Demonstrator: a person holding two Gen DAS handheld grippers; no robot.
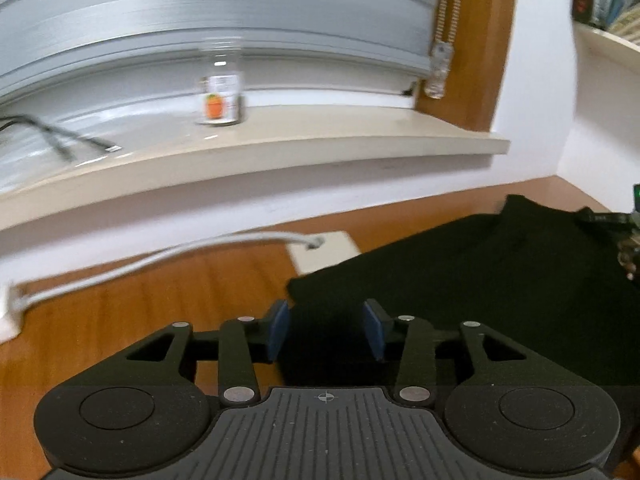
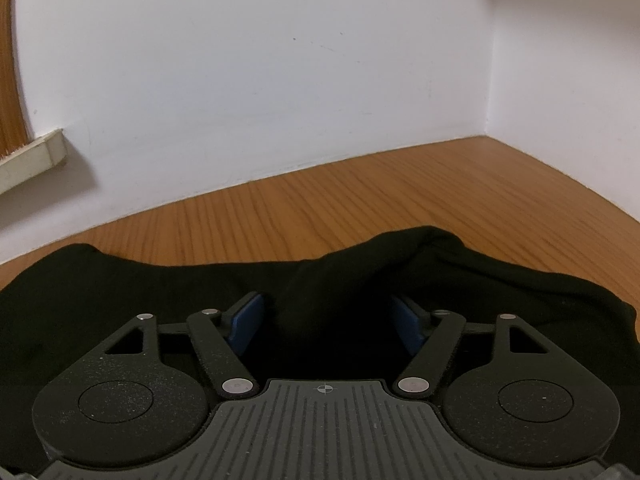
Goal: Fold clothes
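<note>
Black garment (image 2: 120, 300) lies on wooden surface (image 2: 400, 200). Left gripper (image 1: 327, 330) jaws apart, straddling garment corner. Right gripper (image 2: 326, 326) jaws wide, raised fold between them, not clamped.

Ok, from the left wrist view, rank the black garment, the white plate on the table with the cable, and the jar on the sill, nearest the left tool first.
1. black garment, its edge between the left tool's open fingers, spreading right.
2. white plate, on the table ahead, with the grey cable running left.
3. jar, up on the windowsill, slightly left.

Black claw (image 1: 326, 330), blue pads (image 1: 278, 332)
</note>
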